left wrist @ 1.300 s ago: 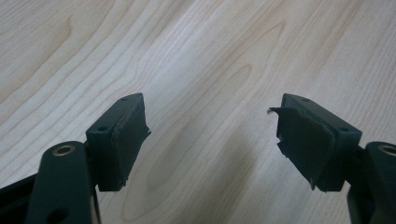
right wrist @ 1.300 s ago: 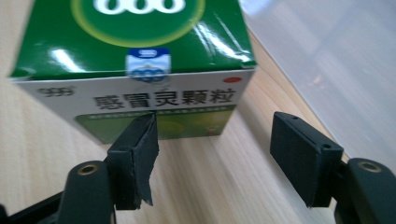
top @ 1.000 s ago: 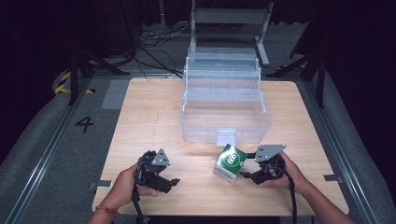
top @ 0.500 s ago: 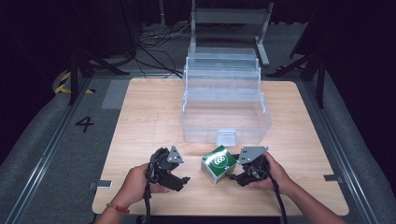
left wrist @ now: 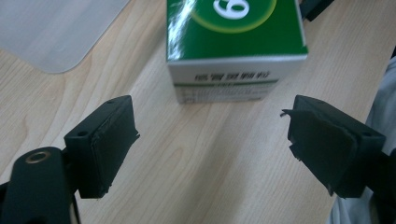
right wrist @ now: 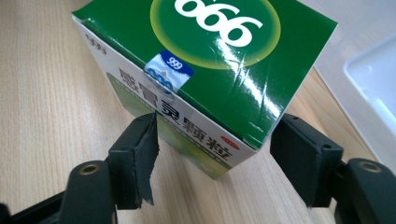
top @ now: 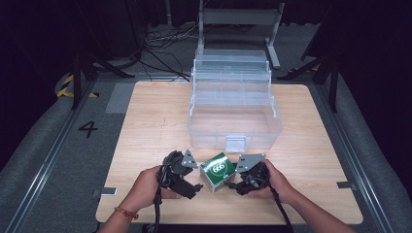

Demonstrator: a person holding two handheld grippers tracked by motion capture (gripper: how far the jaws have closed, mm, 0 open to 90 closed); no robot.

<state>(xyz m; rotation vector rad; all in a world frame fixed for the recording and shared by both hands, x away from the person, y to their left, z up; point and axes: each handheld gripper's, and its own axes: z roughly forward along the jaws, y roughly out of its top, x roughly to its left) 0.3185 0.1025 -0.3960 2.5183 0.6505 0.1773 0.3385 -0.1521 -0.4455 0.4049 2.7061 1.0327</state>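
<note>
Both hands have slid leftward along the near bench (top: 145, 121) edge, the green box (top: 218, 171) travelling with them. Left tongs (left wrist: 212, 140) gape empty, the box just right of them. Right tongs (right wrist: 215, 154), just now narrowing, straddle the box's right corner without quite clamping it.

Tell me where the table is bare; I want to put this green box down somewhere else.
Bare wood lies left of the clear case and along the table's right edge. Crowded: the near edge, where both grippers flank the green box.
</note>
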